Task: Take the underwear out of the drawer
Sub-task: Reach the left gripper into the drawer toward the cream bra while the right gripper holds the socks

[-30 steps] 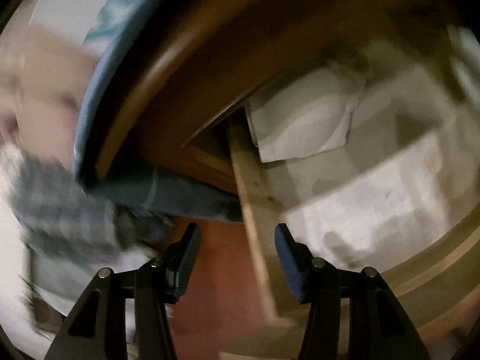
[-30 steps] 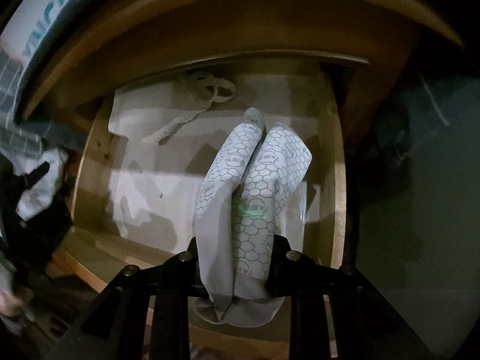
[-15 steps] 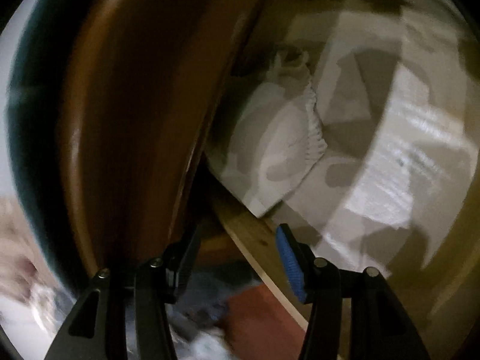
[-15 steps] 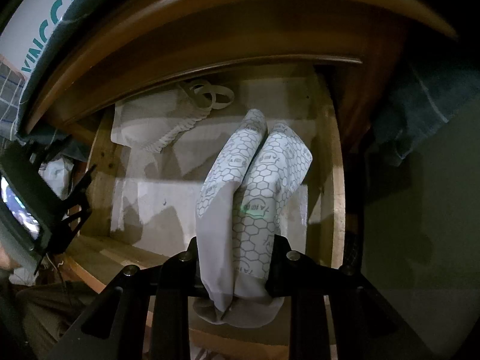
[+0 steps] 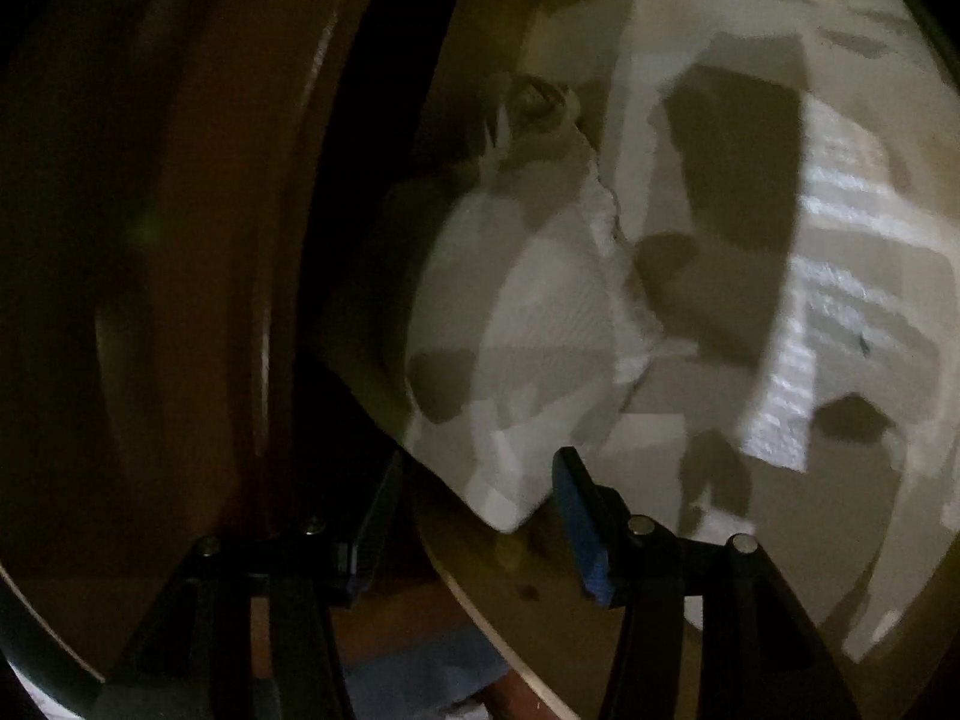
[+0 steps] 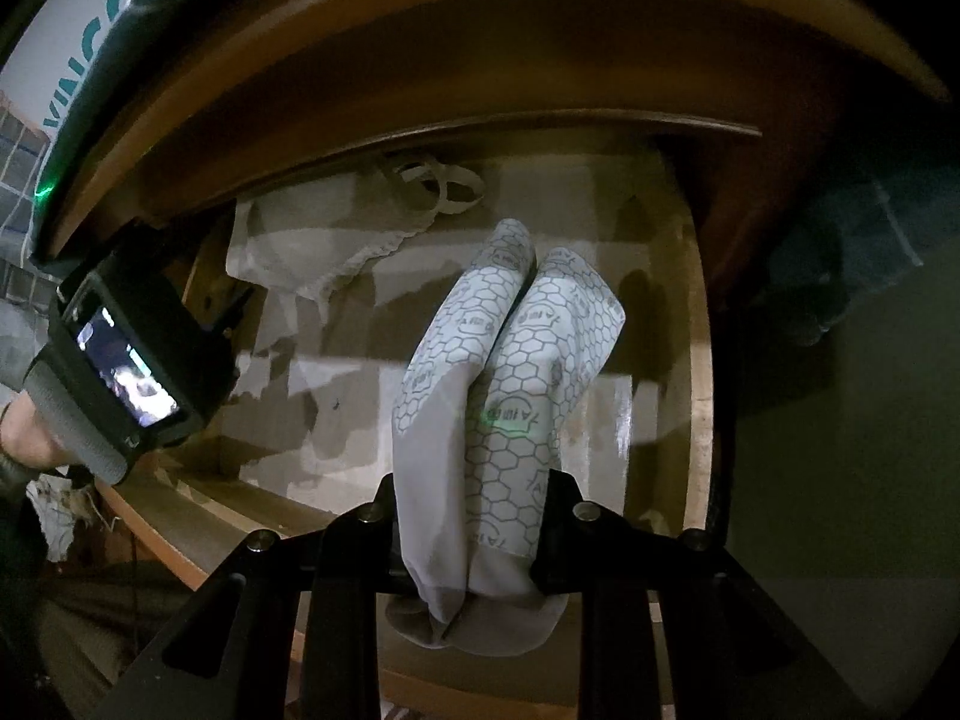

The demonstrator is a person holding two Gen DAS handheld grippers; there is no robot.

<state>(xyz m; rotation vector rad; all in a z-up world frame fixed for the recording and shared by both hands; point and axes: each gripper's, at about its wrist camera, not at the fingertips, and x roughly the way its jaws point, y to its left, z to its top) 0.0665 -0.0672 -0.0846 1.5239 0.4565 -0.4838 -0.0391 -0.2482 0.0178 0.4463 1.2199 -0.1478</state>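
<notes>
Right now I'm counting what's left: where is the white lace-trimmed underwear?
The white lace-trimmed underwear lies flat in the drawer's far left corner in the right wrist view, just ahead of the left gripper.

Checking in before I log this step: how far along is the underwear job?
Done: the drawer stands open, and the right gripper is shut on a hexagon-print grey pair above it. In hand: the left gripper, jaws apart, empty, points at the white lace-edged pair. Left: gripping that pair and lifting it out.
</notes>
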